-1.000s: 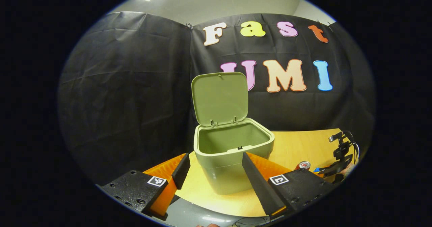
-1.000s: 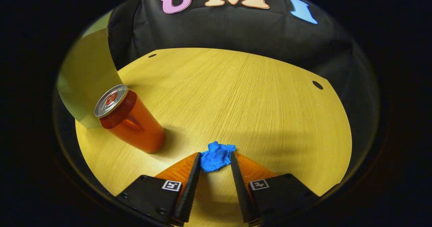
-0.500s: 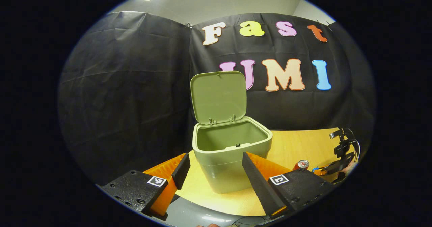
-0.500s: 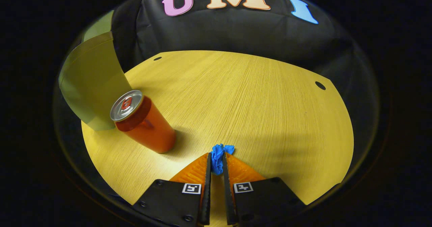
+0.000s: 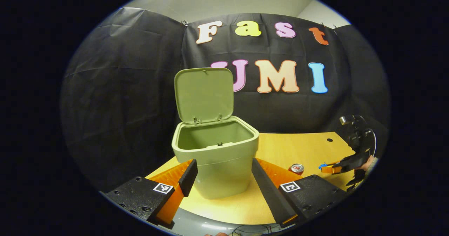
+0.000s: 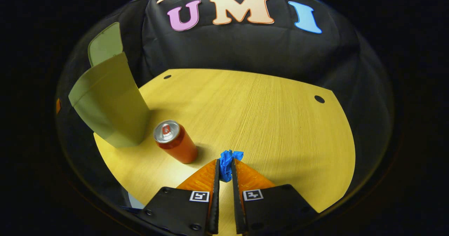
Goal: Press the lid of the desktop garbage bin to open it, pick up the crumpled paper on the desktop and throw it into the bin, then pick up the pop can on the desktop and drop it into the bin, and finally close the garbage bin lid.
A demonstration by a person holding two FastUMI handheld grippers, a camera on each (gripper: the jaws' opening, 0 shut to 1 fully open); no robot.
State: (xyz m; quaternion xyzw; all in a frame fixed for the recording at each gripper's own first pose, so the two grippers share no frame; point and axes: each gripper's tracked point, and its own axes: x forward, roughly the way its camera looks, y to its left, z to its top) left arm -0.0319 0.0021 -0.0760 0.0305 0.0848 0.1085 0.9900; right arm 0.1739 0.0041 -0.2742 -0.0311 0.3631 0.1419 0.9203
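Right gripper view: right gripper (image 6: 224,167) pinches the crumpled paper (image 6: 227,162); left gripper (image 5: 222,174) is wide open, empty; next, carry it over the open garbage bin (image 5: 215,159)

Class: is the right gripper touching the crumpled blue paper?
Touching. In the right gripper view, the right gripper has its jaws closed on the crumpled paper, pinched between both.

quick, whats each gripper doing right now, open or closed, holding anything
Left gripper: open, holding nothing, in front of the open green plastic bin.
Right gripper: closed on the crumpled blue paper.
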